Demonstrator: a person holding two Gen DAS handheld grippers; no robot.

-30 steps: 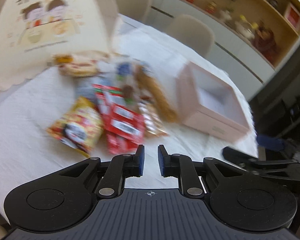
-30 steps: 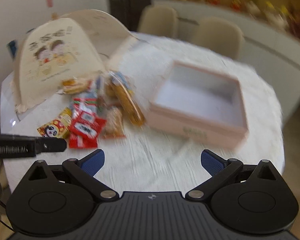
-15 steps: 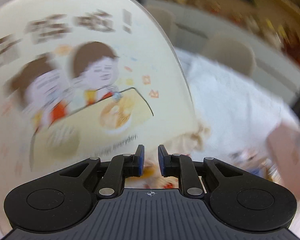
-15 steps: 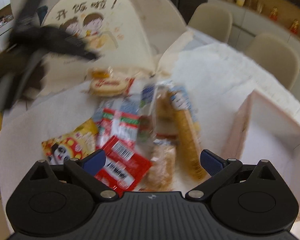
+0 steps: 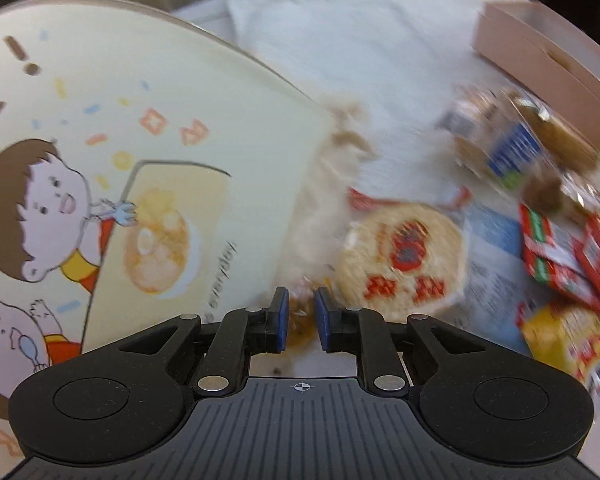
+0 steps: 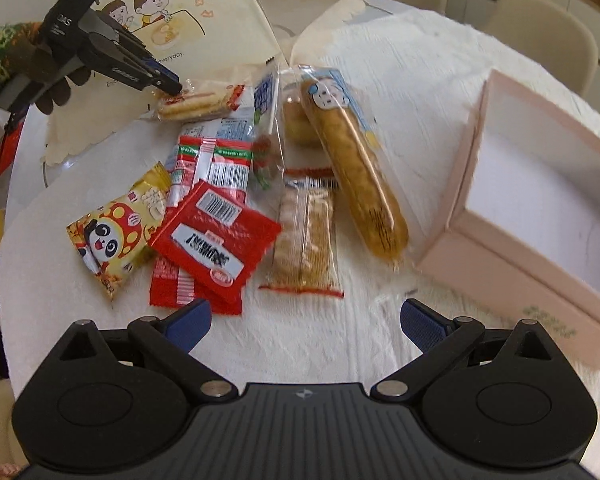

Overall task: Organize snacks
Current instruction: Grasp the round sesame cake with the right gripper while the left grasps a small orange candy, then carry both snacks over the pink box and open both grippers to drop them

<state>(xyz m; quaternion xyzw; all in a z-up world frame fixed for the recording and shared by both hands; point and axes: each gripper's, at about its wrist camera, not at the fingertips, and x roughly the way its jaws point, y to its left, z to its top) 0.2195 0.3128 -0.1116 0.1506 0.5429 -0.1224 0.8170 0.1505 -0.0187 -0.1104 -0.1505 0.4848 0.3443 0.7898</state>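
Here the left claw (image 6: 168,82) sits nearly clenched at the rice cracker pack (image 6: 196,103); whether it grips is unclear. The right claw (image 6: 305,320) hangs released above the tabletop (image 6: 400,64), pink box (image 6: 500,248) at 3 o'clock.

We find the snack pile (image 6: 236,184) hemmed between the domed food cover (image 6: 204,12) on its left and the pink box (image 6: 540,200) on its right. Bare tablecloth (image 6: 320,332) lies open ahead of the right gripper (image 6: 305,320). We note the left gripper (image 6: 168,84) crowded against the cover's edge.
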